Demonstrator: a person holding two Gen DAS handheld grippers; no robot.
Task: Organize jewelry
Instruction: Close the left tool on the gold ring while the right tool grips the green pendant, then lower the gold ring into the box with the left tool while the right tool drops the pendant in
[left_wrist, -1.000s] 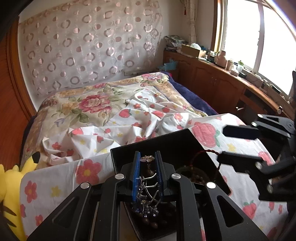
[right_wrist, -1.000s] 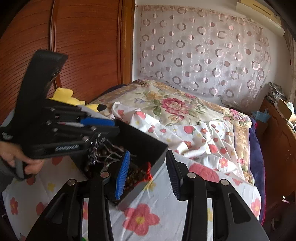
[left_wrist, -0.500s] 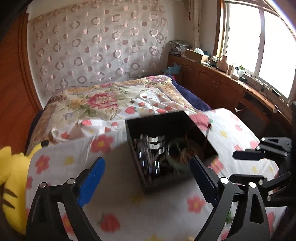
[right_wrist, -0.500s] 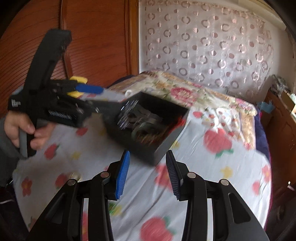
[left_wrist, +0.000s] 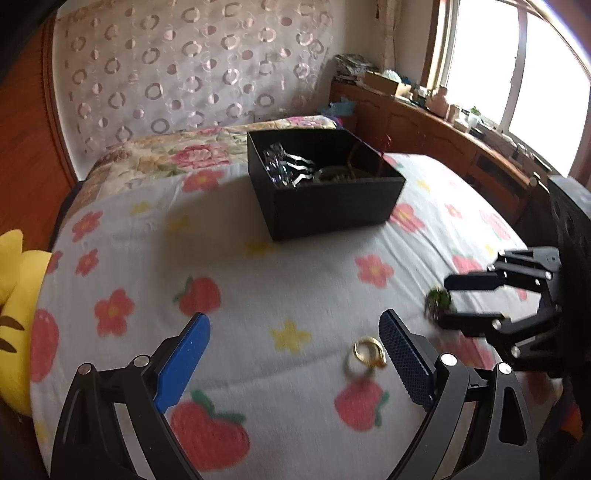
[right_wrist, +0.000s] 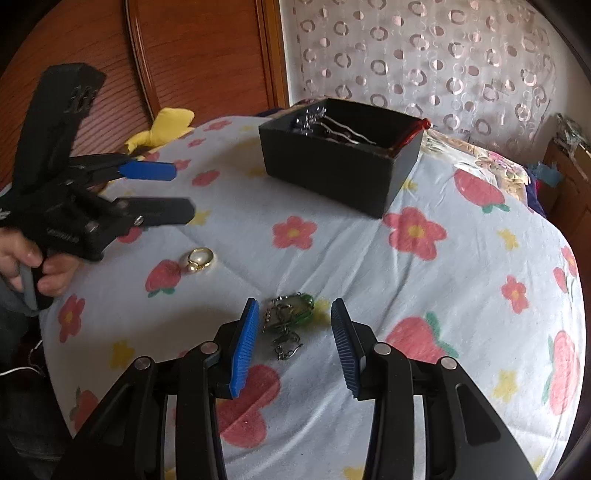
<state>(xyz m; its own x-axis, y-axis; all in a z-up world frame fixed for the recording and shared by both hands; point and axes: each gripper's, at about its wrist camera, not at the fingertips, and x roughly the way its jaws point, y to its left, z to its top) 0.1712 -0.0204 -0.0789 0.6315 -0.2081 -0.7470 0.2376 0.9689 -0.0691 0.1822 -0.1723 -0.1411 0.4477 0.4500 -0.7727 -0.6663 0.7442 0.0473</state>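
Floral strawberry-print bedsheet (right_wrist: 369, 266), open black jewelry box (right_wrist: 343, 166) far centre, gold pearl ring (right_wrist: 198, 259) near released left gripper (left_wrist: 293, 354), released right gripper (right_wrist: 293, 334) straddling green chained pendant (right_wrist: 291, 314).

No text can be read; faint lettering on the left gripper (right_wrist: 155, 192) body is too blurred.
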